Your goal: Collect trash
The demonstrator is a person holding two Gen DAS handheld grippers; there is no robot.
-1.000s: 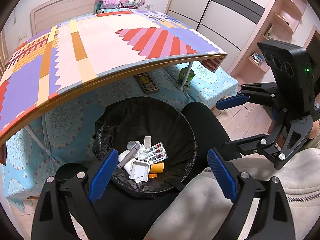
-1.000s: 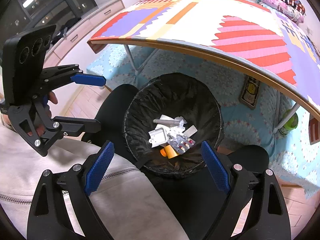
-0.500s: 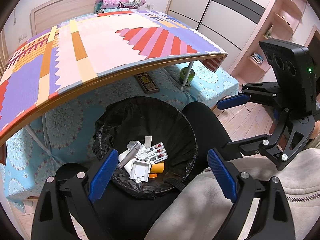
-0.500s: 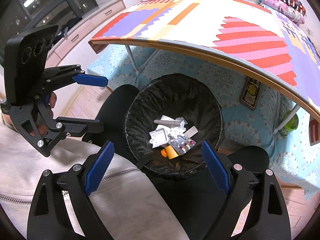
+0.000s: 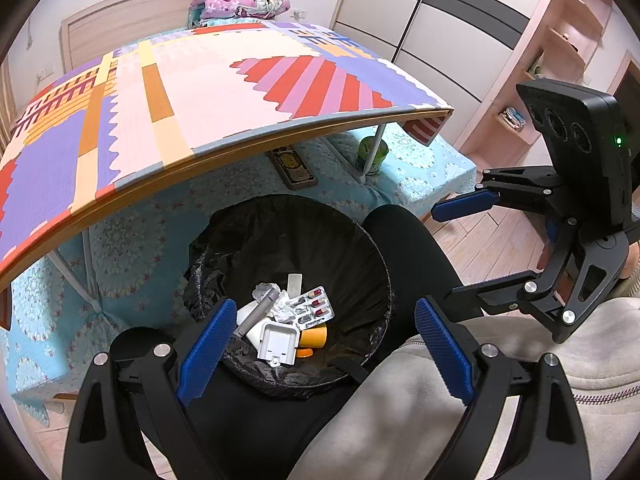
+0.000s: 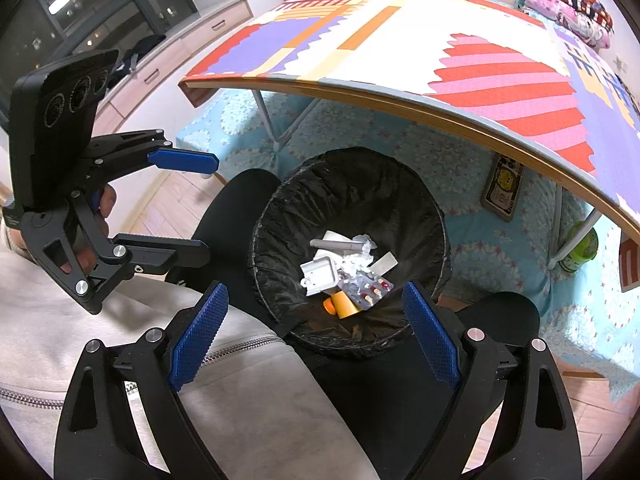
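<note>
Left wrist view: left tool (image 5: 320,348) has its blue pads wide apart w/ nothing between them, hanging above the bin (image 5: 376,256), which sits between the person's knees. Trash is already in the bin bottom: blister pack (image 5: 314,308), white plastic case (image 5: 278,345), grey tube (image 5: 258,314), crumpled tissue (image 5: 280,304), orange bottle (image 5: 314,336). Right tool (image 5: 460,244) off to the right, pads also apart, empty. Surface (image 5: 160,120) looks bare in what shows.

Right wrist view: right tool (image 6: 316,332) spread, empty, above the bin rim (image 6: 256,248); left tool (image 6: 192,204) at left, spread too. Green bottle (image 6: 580,250) stands on the bed under the surface, by a table leg.

Risks, imo: a knee shift or a tool knocking the rim could tip the bin and spill the lot. Liner looks loose at the rim, so it could slip in. The far end of the surface is barely visible, so a leftover piece could be missed.
</note>
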